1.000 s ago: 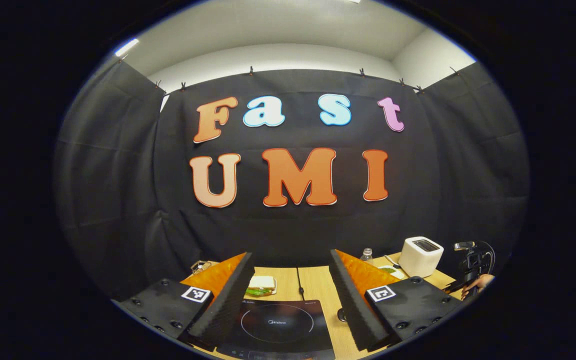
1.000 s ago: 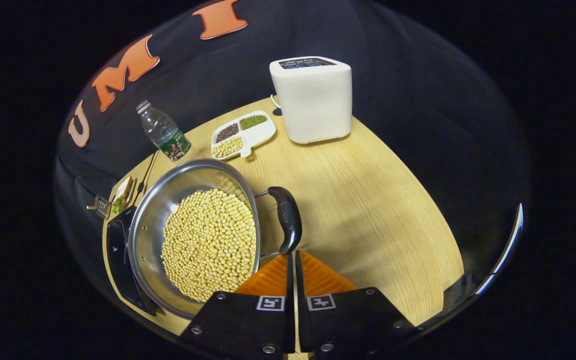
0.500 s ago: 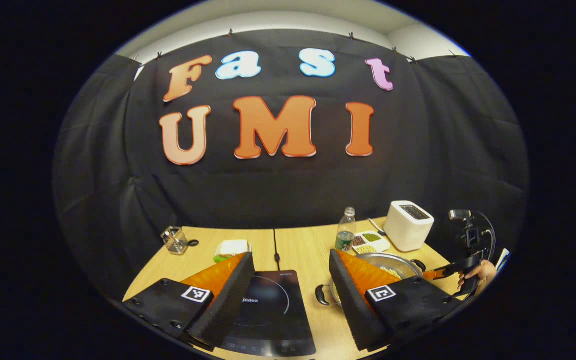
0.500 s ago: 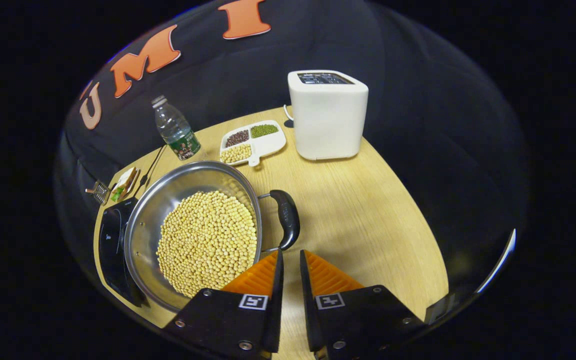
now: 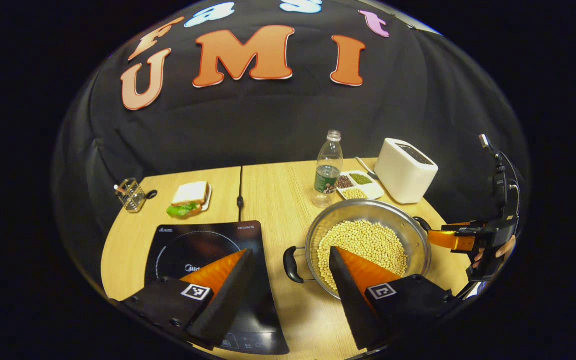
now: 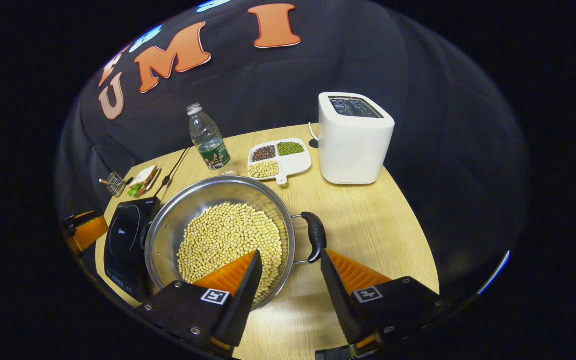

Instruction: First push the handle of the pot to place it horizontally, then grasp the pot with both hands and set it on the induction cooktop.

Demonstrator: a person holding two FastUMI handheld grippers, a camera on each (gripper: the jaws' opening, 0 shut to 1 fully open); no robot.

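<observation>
Bare table [image 6: 368, 220] between pot [image 6: 168, 235] and toaster [image 6: 353, 140].

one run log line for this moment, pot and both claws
pot: full of beans, on table beside cooktop | left claw: open, off pot | right claw: open, near right handle, not gripping | step: grasp pending

In front of you a light wooden table [image 5: 278, 200] carries the black induction cooktop [image 5: 203, 250] near left, with the steel pot [image 5: 368, 240] of beans just right of it. Farther back, left to right, you have a wire holder [image 5: 130, 195], sandwich plate [image 5: 188, 195], water bottle [image 5: 328, 170], divided dish [image 5: 360, 184] and white toaster [image 5: 405, 170].
</observation>
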